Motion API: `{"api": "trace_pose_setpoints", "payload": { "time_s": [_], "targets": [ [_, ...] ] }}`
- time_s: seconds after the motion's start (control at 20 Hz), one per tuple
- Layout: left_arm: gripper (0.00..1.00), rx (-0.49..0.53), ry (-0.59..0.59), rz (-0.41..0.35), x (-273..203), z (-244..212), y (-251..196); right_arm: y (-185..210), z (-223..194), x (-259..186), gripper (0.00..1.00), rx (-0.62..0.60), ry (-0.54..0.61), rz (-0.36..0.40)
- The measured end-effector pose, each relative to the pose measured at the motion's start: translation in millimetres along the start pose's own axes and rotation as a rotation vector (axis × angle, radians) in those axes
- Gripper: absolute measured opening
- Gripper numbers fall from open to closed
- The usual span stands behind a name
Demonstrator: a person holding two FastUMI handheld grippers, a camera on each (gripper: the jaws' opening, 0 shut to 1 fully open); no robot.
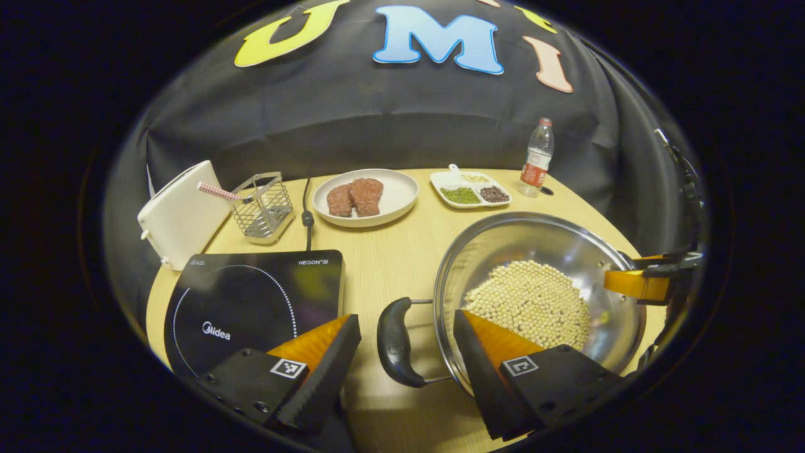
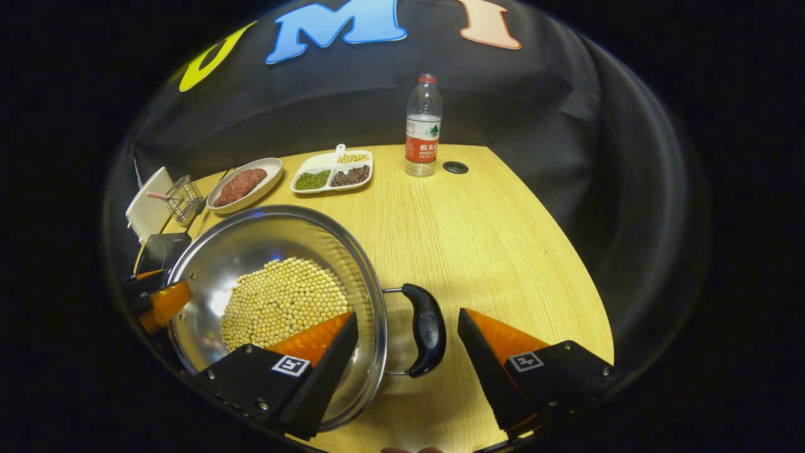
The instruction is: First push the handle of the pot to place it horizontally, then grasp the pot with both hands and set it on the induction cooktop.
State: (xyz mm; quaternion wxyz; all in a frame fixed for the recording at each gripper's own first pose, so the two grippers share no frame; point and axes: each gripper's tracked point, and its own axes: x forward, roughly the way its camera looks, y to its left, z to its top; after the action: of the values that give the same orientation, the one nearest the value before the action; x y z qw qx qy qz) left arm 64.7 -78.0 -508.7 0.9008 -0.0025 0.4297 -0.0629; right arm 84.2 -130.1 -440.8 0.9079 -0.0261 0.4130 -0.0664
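Left gripper [image 1: 405, 352]: fingers spread wide, straddling the pot's left side handle [image 1: 395, 343]. The handle sits in the gap between them, touched by neither finger. One finger overlaps the induction cooktop [image 1: 251, 302] in the left gripper view; the other reaches over the pot's rim, above the beans. Nothing held.

Right gripper [image 2: 407, 352]: same posture on the opposite side. Fingers wide apart, the right side handle [image 2: 426, 330] between them, not pinched. One finger lies over the pot's rim, the other over bare worktop [image 2: 503, 251]. Nothing held. Each gripper also shows at the far rim of the pot in the other's view, low and level with the handles.

Pot [image 2: 277, 277]: a wide, shallow steel pan with two black loop handles, resting on the wooden worktop, holding a heap of soybeans [image 1: 534, 302]. It stands just right of the induction cooktop, near it but not on it. The cooktop's glass top is bare.

Farther back, left gripper view: a white box-shaped appliance [image 1: 179, 211] leaning at the worktop's left edge, then a wire basket [image 1: 264, 204] with a red-and-white checked stick poking out. A black power cord [image 1: 307, 217] runs back from the cooktop. Next, a white plate [image 1: 393, 198] with two pieces of raw meat [image 1: 355, 195], then a divided dish [image 1: 471, 189] with green, dark and pale beans in separate compartments. At the back right, a plastic water bottle [image 2: 422, 126] stands upright, its cap [image 2: 455, 167] lying on the worktop just beside it.
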Motion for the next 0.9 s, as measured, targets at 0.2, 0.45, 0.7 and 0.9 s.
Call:
{"api": "trace_pose_setpoints", "payload": {
  "time_s": [0.2, 0.45, 0.7, 0.9],
  "targets": [
    [0.88, -0.007, 0.002, -0.015, 4.2, 1.0, -2.7, 3.9, -9.8, 16.3, 0.98, 0.013, 0.050, 0.018],
    [0.72, 0.043, 0.004, -0.025, 8.5, 2.0, -9.1, 9.1, -9.6, 19.0, 0.81, 0.027, 0.065, 0.061],
    [0.66, 0.060, 0.019, -0.028, 13.1, 5.3, -6.6, 8.6, -6.0, 14.0, 0.66, 0.099, 0.072, 0.105],
    [0.63, 0.055, 0.023, -0.033, 11.9, 7.8, -6.1, 10.0, -12.3, 13.6, 0.61, 0.127, 0.090, 0.111]
  ]
}}
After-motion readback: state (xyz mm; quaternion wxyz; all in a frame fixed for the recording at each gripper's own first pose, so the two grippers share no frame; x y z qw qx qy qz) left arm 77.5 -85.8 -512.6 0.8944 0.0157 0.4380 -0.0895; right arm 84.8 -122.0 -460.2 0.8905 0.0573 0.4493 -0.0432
